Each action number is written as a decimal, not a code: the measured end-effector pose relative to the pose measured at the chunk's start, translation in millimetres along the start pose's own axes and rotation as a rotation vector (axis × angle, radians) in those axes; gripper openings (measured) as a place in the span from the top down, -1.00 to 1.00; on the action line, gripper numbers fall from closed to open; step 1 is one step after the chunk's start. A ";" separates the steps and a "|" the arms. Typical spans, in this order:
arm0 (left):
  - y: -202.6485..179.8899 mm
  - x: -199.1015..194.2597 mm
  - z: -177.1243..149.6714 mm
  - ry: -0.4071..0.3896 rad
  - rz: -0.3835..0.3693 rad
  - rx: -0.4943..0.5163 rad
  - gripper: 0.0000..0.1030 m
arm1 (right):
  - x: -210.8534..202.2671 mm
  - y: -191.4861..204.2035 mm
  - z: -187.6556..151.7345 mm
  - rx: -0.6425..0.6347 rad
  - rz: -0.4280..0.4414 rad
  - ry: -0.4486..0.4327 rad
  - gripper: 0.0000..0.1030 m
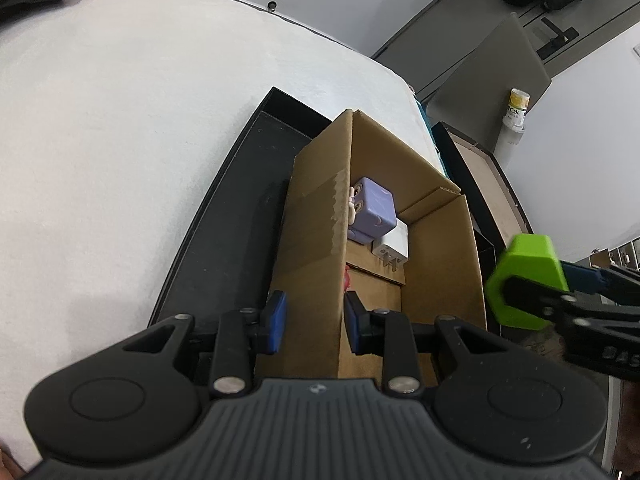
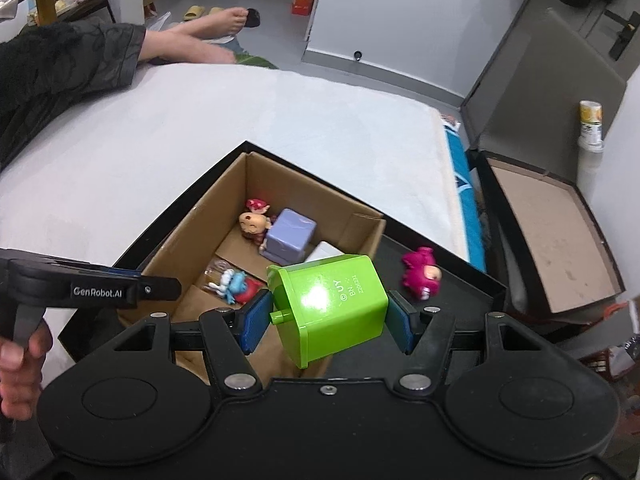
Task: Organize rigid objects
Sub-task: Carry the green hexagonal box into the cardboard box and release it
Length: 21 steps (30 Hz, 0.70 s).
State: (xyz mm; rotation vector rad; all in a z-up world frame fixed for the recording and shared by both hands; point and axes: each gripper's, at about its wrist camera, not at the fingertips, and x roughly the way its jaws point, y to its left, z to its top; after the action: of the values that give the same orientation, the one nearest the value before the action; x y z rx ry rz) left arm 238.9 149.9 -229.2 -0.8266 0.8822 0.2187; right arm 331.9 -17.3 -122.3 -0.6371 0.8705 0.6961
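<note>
My right gripper (image 2: pixel 328 318) is shut on a green plastic block (image 2: pixel 330 304), tilted, above the near right corner of an open cardboard box (image 2: pixel 176 248). The block also shows at the right of the left wrist view (image 1: pixel 528 276). My left gripper (image 1: pixel 314 326) is shut on the box's near left wall (image 1: pixel 316 240). Inside the box lie a purple cube toy (image 2: pixel 290 236), a white plug adapter (image 1: pixel 392 246), a small doll figure (image 2: pixel 254 222) and a blue and red figure (image 2: pixel 236 286). A pink toy (image 2: pixel 420 274) lies on the black tray (image 2: pixel 452 280) to the right of the box.
The box stands in the black tray on a white bed (image 2: pixel 240 120). An open dark case (image 2: pixel 552 232) sits off the bed's right edge, with a bottle (image 2: pixel 591 124) beside it. A person's legs (image 2: pixel 188 40) rest at the bed's far left.
</note>
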 end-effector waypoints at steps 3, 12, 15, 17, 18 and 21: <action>0.0 0.1 0.2 0.000 -0.001 0.001 0.45 | 11.3 9.7 3.2 -0.026 -0.001 0.009 -0.16; 3.2 1.2 1.5 0.005 -0.008 -0.005 0.45 | 42.2 23.5 9.0 -0.023 -0.020 0.040 -0.24; 2.9 2.0 1.6 0.009 -0.012 -0.005 0.45 | 44.9 24.4 8.0 -0.047 -0.076 0.034 -0.46; 2.6 2.2 2.3 0.008 -0.011 -0.008 0.45 | 39.1 18.4 7.7 -0.032 -0.066 0.027 -0.46; 2.0 2.2 2.5 0.008 -0.010 -0.007 0.45 | 35.1 14.2 7.6 -0.017 -0.059 0.021 -0.46; 1.9 1.8 2.3 0.008 -0.008 -0.006 0.45 | 21.7 1.1 6.0 0.011 -0.061 0.005 -0.46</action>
State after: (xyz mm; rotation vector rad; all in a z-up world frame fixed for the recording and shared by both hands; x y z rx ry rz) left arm 240.5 152.7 -230.7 -0.8374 0.8859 0.2112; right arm 343.8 -6.2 -138.0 -0.6531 0.8559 0.6346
